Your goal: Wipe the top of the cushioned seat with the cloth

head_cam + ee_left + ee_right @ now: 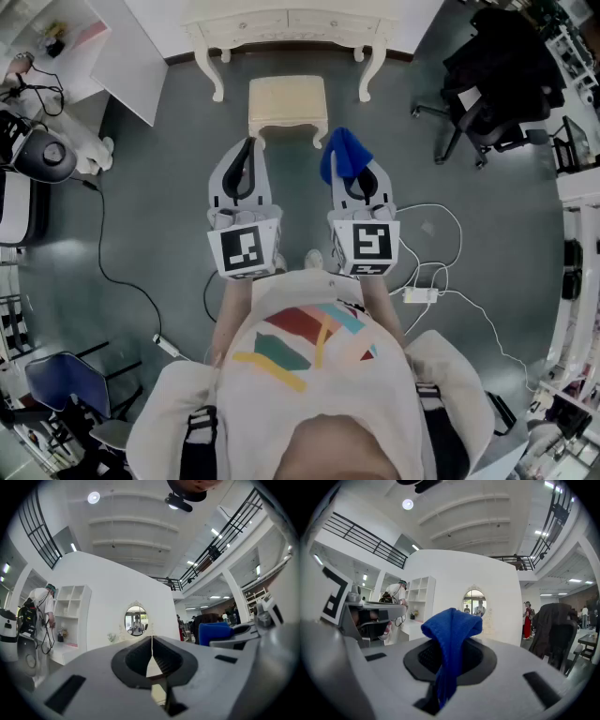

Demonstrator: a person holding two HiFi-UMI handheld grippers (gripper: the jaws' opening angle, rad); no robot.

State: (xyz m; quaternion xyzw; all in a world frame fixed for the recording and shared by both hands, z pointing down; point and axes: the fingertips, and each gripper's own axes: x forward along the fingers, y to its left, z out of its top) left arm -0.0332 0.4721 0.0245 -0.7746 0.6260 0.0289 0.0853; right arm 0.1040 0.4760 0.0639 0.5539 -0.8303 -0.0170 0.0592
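The right gripper clamps a blue cloth between its jaws. The cloth bunches above them. Beyond stand a white wall with an oval mirror and white shelves.

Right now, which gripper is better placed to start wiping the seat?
Right. The right gripper is shut on the blue cloth, close in front of the seat. The left gripper is about as near, but its jaws are shut on nothing.

The cushioned seat stands before the desk; on its other side, left claw beside right claw, the cloth in the latter.
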